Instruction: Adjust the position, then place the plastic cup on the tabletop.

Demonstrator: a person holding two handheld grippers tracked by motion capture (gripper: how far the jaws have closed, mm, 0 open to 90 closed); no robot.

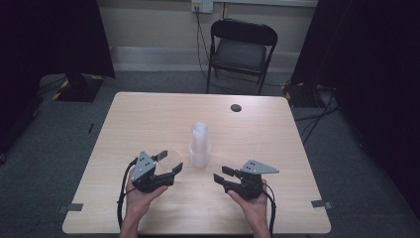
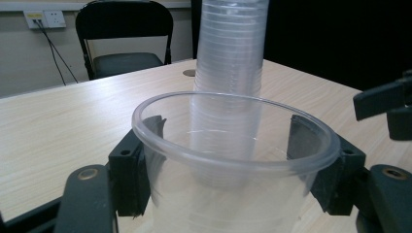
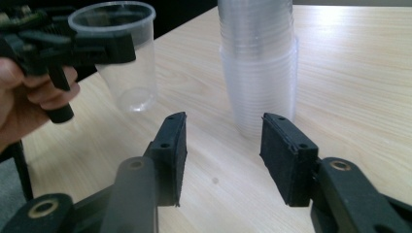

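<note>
The left tongs (image 2: 233, 165) are clamped on 1 clear cup (image 2: 228, 160), a black pad on each side just under its rim. The right tongs (image 3: 223, 150) stand apart with nothing in them, near the tall stack of cups (image 3: 257, 68) in the middle of the worktop (image 1: 148, 114). The cup may be lifted a little off the wood; it is hard to tell. Squeeze softly, because thin plastic bends. Keep the cup straight up.
</note>
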